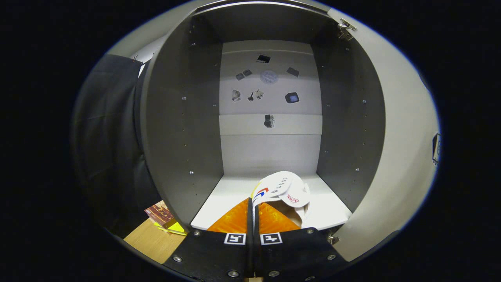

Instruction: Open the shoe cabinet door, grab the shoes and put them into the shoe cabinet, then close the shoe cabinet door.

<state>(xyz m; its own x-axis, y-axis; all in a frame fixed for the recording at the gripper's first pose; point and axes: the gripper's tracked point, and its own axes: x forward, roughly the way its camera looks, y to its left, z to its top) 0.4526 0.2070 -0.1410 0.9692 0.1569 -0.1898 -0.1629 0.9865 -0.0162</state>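
The grey shoe cabinet (176, 129) stands open straight ahead, its door (403, 156) swung out to the right. A white shoe (287, 192) with red, blue and yellow marks hangs over the cabinet's white bottom shelf (231, 196), just ahead of my fingers. My gripper (252, 205) is shut on the shoe's edge, a thin strip of it pinched between the two fingers. The shoe's heel part is hidden behind the right finger.
The cabinet's back panel (270, 105) carries several small stickers and a hole. A wooden floor (156, 239) with a small printed box (162, 217) lies to the lower left, beside a dark cloth wall (105, 137). Hinges sit on the door's top and bottom.
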